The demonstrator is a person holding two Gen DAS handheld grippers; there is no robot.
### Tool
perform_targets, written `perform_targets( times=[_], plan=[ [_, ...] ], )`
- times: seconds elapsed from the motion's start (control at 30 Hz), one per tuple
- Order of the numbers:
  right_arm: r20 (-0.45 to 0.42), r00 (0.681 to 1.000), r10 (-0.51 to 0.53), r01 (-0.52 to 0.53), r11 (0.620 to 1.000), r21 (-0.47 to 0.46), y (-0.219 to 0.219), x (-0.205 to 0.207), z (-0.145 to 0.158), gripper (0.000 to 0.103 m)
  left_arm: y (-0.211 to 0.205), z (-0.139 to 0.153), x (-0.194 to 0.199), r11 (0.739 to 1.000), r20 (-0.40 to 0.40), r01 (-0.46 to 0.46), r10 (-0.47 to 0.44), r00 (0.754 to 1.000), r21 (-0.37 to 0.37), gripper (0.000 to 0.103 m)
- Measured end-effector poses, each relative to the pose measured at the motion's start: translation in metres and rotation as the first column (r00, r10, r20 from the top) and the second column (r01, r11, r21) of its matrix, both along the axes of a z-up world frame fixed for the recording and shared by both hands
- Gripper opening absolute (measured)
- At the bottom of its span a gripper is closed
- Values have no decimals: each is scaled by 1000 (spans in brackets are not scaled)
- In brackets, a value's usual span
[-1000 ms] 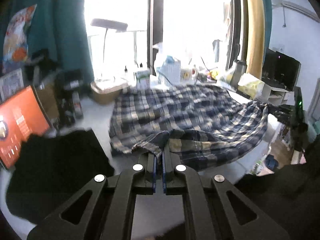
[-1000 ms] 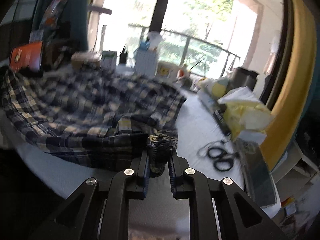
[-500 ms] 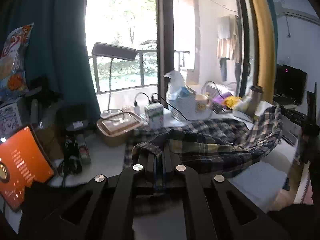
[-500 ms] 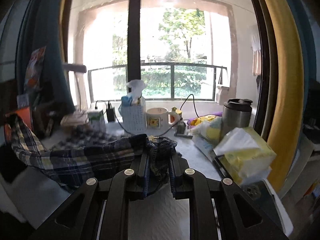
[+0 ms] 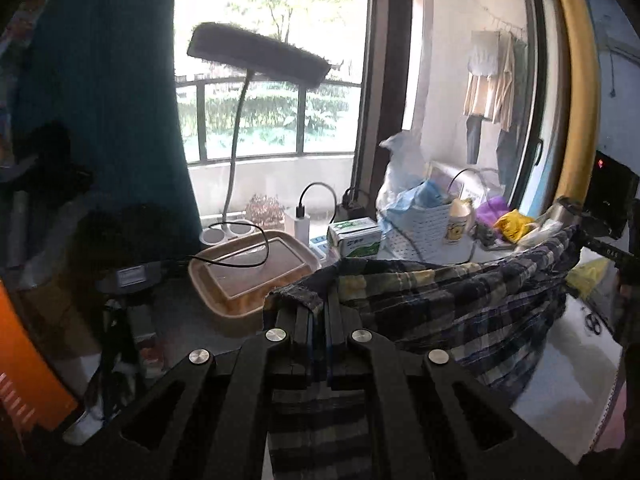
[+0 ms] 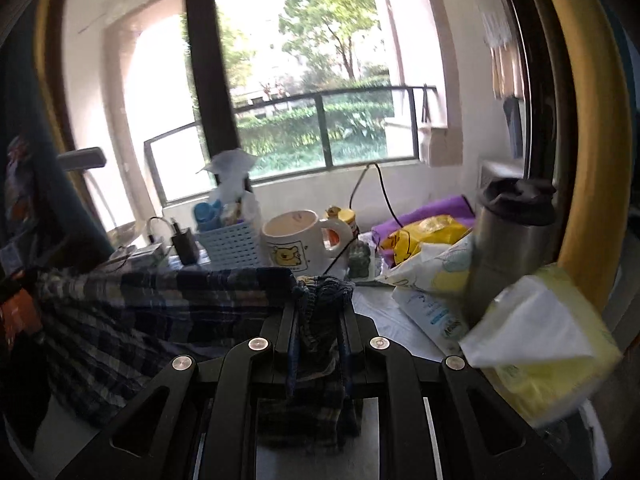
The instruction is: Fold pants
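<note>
The left tool grips one corner of the plaid pants, the right tool a bunched corner. The pants hang stretched between both tools, above the cluttered desk.

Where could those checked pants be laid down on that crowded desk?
Bare white tabletop shows beneath the hanging plaid pants, with scissors nearby. It is crowded along the window: beige lidded tray, white basket, bear mug, steel tumbler, tissue pack.
</note>
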State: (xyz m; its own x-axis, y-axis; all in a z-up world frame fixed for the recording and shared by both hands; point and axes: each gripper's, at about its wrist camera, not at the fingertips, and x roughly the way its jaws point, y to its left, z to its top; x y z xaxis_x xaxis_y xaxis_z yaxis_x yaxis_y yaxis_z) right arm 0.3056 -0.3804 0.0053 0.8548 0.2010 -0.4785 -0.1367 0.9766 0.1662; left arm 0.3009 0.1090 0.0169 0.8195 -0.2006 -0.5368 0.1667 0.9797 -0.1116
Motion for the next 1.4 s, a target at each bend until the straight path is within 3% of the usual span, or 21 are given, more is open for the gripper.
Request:
perform_targets(
  times=[0.3,0.33,0.4,0.43,0.47,0.5,0.7,0.9,1.03,1.2,1.4],
  plan=[
    [-157,987,-22,20,1000,-10,7,88,-42,17,-1,-54,72,999,-145,-44,45,988,9,4],
    [-164,986,-26,23,1000,-20,8,95,-45,22,-2,-58,76,999,-166,-45,48,985,20,7],
    [-168,985,-50,42,998,-52,12,107,-49,35,-3,-60,81,998,-191,-55,61,980,38,35],
    [-168,984,-62,52,996,-67,13,110,-50,50,-3,-59,79,997,-186,-59,66,980,42,70],
    [-169,983,-75,63,995,-75,12,114,-52,66,-2,-56,75,997,-165,-66,72,984,40,94],
    [-168,982,-83,72,995,-71,11,119,-54,69,0,-54,73,997,-151,-70,75,986,38,98],
    [-170,982,-84,72,995,-73,9,110,-55,69,-2,-36,47,997,-117,-68,71,991,36,98],
    [-212,973,-89,77,995,-61,3,57,-65,69,-35,-62,-4,998,-221,53,-46,974,24,98],
    [-271,960,-74,67,997,-33,0,25,-78,69,-57,-80,-41,988,-277,151,-152,949,-24,98],
    [-321,946,-31,36,999,9,6,-2,-94,69,-85,-73,-71,956,-234,247,-279,931,-156,98],
    [-330,944,-34,80,989,127,6,7,-109,68,-134,-86,-67,937,-217,333,-347,912,-102,97]
  ],
)
